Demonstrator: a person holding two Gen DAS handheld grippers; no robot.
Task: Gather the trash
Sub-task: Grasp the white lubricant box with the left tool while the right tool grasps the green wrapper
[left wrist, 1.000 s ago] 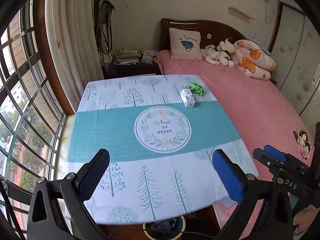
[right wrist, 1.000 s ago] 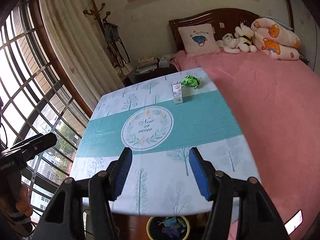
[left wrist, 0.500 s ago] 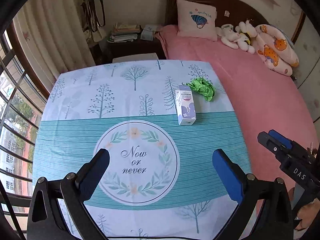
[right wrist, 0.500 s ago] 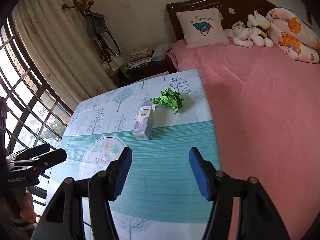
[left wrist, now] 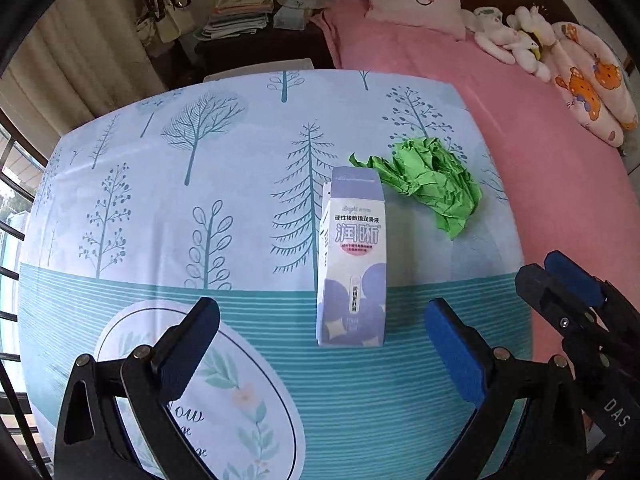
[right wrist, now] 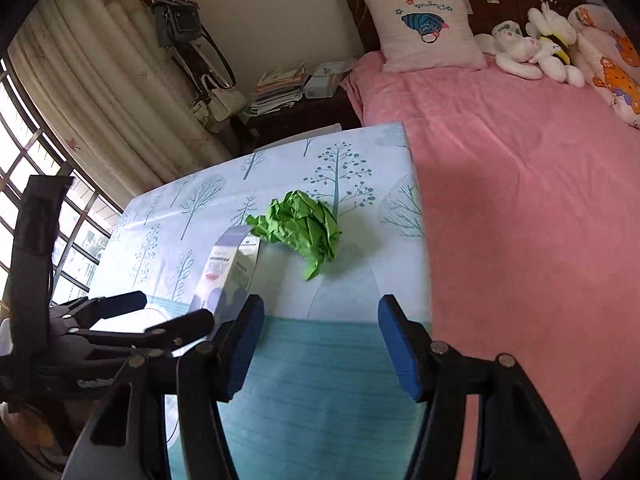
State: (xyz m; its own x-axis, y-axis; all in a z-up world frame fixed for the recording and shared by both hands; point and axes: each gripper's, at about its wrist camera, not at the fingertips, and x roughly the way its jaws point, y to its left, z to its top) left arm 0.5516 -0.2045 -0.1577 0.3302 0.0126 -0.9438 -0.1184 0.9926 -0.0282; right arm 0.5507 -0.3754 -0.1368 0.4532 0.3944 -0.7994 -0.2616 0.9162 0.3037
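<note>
**Ana:** Both sets of tongs are spread wide with nothing in them. In its own view the left gripper fills the bottom of the frame, blue pads either side of open air, and the small carton sits just above that gap, centre frame, lying flat on the tree-print tablecloth.

**Ben:** And the right gripper is the same story, jaws apart and empty at the bottom of its frame. The crumpled green paper lies dead ahead, mid-frame, its edge seeming to touch the carton's far end.

**Ana:** How would they handle, you reckon?

**Ben:** The carton looks like thin card, probably light and maybe hollow. It should be stiff along its edges but easy to dent on the broad face. I'd pinch it across the narrow width near the middle, gently.

**Ana:** And the paper ball?

**Ben:** Soft, featherweight and springy, I'd say. It'll squash before it grips, so close well in around the thickest bunch, not the loose tail hanging toward the bottom of the frame.

**Ana:** Pink bed on the right, well clear.
</note>
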